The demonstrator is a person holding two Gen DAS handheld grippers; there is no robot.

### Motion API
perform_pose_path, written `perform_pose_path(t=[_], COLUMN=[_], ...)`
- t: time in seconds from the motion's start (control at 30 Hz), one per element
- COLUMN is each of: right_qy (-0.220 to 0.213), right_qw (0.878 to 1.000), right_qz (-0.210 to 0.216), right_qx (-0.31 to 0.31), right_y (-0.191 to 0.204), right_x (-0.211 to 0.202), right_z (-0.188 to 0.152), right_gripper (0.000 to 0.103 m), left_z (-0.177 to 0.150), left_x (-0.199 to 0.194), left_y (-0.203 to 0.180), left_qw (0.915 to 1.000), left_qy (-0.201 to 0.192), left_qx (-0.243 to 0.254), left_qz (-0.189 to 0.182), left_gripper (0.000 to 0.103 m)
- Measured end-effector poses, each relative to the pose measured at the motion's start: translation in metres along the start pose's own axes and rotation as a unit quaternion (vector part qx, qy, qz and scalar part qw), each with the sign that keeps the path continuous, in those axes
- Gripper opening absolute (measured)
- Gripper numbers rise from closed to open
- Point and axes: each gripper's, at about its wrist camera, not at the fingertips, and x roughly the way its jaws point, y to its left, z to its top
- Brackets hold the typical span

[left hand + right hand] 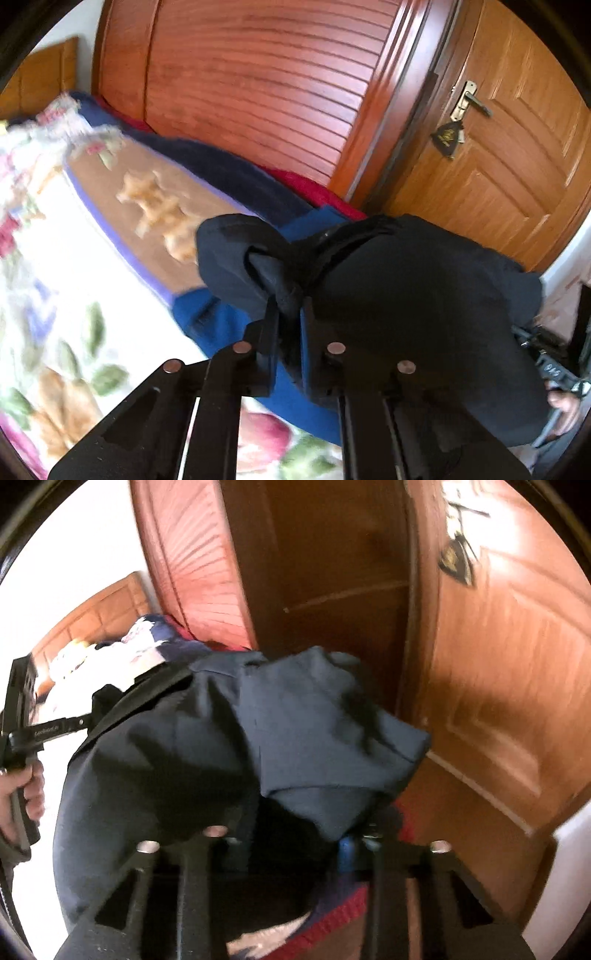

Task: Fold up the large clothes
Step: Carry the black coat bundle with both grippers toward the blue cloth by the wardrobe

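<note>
Dark navy garment (pixel 424 295) hangs bunched between your grippers. Your left gripper (pixel 290 314) pinches a fold of it; your right gripper (pixel 295 834) is buried under cloth, so its grip can't be told.

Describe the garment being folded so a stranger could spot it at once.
Find the bed with the floral bedding, in front of the slatted wooden wardrobe. Bunched at its near edge, pinched in the left claw, is the dark navy garment: plain and near black, unlike the brighter blue blanket beneath.
</note>
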Motion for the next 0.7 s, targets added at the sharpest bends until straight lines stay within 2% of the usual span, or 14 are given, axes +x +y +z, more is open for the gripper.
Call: perform_pose_path(t=[0.1,0.2,0.27,0.33,0.43,0.53,0.6,0.7], right_qy=[-0.017,-0.018,-0.013,-0.015,-0.038,-0.079,-0.106,-0.107], right_qw=[0.999,0.998,0.999,0.999,0.998,0.994,0.992,0.990], right_qz=[0.027,0.050,0.043,0.017,-0.018,-0.039,-0.017,0.009], right_qx=[-0.007,-0.021,-0.030,-0.040,-0.044,-0.060,-0.068,-0.089], right_y=[0.007,0.023,0.033,0.033,0.026,0.022,0.024,0.037], right_x=[-0.003,-0.003,0.001,-0.003,-0.021,-0.050,-0.065,-0.068], right_z=[0.010,0.018,0.021,0.023,0.026,0.034,0.040,0.044], right_gripper=[0.025,0.025,0.030,0.047,0.066,0.068,0.068,0.068], left_z=[0.014,0.023,0.023,0.018,0.008,0.005,0.005,0.005], left_x=[-0.015,-0.021,-0.019,-0.019,-0.030,-0.046,-0.058,-0.074], left_y=[0.015,0.031,0.036,0.038,0.031,0.025,0.020,0.013], left_qw=[0.9991,0.9976,0.9974,0.9973,0.9948,0.9930,0.9913,0.9911], left_qy=[-0.027,-0.023,0.000,0.010,-0.006,-0.029,-0.043,-0.058], left_qx=[0.001,0.004,0.004,0.010,0.048,0.066,0.080,0.085], left_qz=[0.031,0.064,0.072,0.072,0.089,0.093,0.095,0.084], left_gripper=[0.009,0.009,0.009,0.010,0.012,0.016,0.018,0.029])
